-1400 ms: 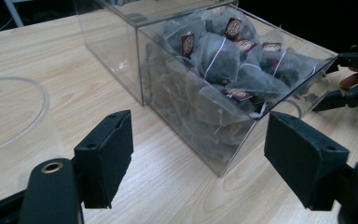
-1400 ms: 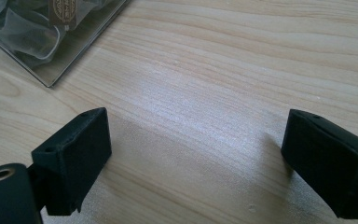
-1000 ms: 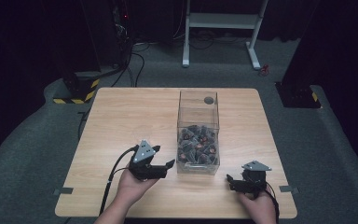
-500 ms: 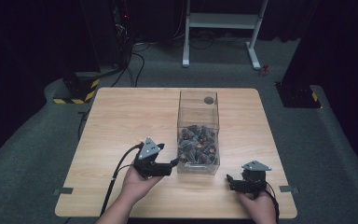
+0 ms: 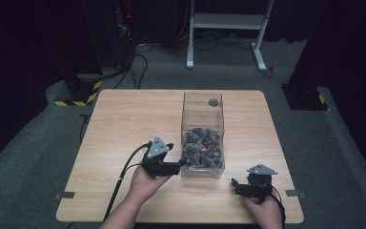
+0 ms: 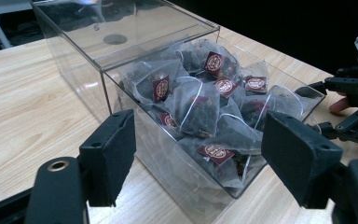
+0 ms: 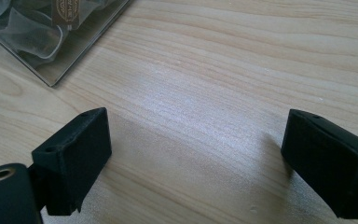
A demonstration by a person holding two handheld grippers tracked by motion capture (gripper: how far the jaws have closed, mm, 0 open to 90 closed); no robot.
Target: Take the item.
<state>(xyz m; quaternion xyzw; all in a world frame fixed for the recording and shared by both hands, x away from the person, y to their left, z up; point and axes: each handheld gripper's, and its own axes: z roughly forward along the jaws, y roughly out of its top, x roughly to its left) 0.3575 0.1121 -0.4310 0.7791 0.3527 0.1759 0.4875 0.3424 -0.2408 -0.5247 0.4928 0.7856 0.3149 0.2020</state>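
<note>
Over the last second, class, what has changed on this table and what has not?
The left gripper has eased toward the clear box, its open jaws now at the box's near corner; it holds nothing. The right gripper has stayed low over the wooden table, open. The box and the tea bags inside have not moved.

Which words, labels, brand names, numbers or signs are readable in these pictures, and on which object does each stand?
No text can be read.
Dark red paper tags on the mesh tea bags in the clear plastic box: round light emblem, lettering too small and blurred.
Tag in the right gripper view: blurred as well.
</note>
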